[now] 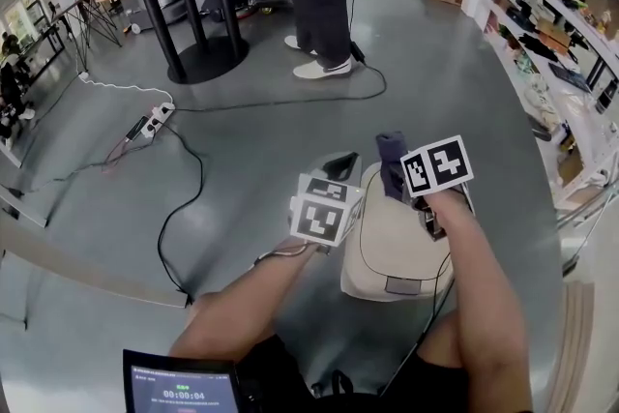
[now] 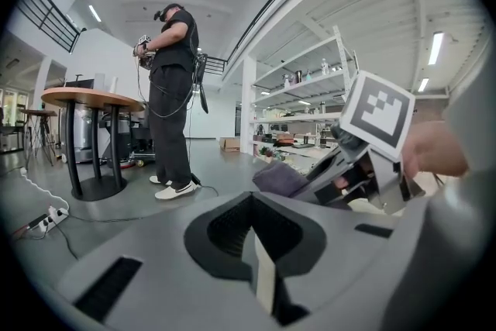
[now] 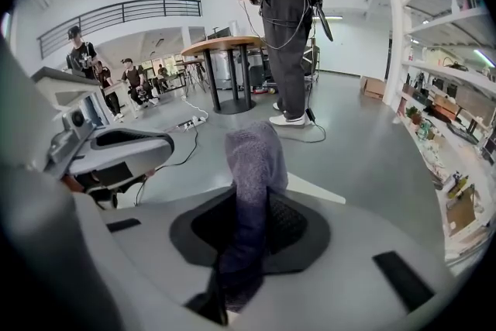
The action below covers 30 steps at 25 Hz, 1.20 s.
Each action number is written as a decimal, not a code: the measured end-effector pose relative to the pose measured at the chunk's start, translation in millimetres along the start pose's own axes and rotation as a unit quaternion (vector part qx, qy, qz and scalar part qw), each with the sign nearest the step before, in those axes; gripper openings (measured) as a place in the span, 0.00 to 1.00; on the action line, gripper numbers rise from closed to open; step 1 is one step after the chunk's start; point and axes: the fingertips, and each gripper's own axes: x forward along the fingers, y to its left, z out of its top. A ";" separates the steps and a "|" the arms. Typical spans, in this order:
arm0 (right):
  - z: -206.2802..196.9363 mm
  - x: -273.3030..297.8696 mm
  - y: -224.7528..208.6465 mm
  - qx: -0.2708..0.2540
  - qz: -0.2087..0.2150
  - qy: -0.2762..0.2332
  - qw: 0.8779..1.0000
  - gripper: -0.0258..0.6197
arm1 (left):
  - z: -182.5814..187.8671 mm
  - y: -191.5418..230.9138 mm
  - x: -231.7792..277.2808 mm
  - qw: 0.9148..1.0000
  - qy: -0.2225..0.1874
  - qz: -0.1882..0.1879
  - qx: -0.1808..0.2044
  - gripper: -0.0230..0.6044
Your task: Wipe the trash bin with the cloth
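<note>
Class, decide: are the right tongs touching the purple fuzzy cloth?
Touching. The right gripper view shows the right tongs shut on the purple fuzzy cloth, whose free end stands up beyond the jaws.

Head view steeply down, tool views level, sharing standing person (image 2: 172, 97)

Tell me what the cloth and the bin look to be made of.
Cloth: soft fabric, perhaps microfibre or terry. Its purple-grey surface looks nubbly, and it folds limply where the right tongs pinch it.
Bin: probably plastic, cream, smooth and matte. The rounded, moulded-looking top shows no glare, though painted metal cannot be ruled out.
</note>
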 end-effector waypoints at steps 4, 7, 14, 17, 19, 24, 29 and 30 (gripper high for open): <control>-1.5 -5.2 -8.9 0.006 -0.006 0.005 1.000 0.15 | 3.4 1.6 0.7 1.000 -0.001 0.001 -0.006 0.03; -6.7 -11.2 -19.6 0.004 -0.020 0.010 1.000 0.16 | 4.1 1.2 1.1 1.000 0.000 0.000 -0.011 0.03; -25.1 -24.5 -50.1 0.028 -0.036 0.013 0.999 0.16 | 5.2 -2.2 2.7 1.000 -0.002 0.002 -0.002 0.03; -32.4 -30.3 -61.2 0.038 -0.042 0.014 0.998 0.16 | 5.1 -6.1 3.5 1.000 -0.001 0.000 0.001 0.03; -35.4 -34.3 -68.4 0.041 -0.047 0.014 0.998 0.16 | 6.4 -7.0 4.1 1.000 0.000 0.001 0.000 0.03; -44.9 -40.0 -83.0 0.051 -0.061 0.014 0.997 0.16 | 5.3 -7.0 4.0 1.000 0.002 0.002 0.001 0.03; -47.9 -42.9 -93.0 0.063 -0.071 0.008 0.995 0.16 | 6.8 -7.8 3.7 1.000 0.005 0.002 0.005 0.03; -46.5 -43.3 -92.1 0.063 -0.070 0.005 0.996 0.16 | 7.0 -7.9 3.1 1.000 0.006 0.002 0.006 0.03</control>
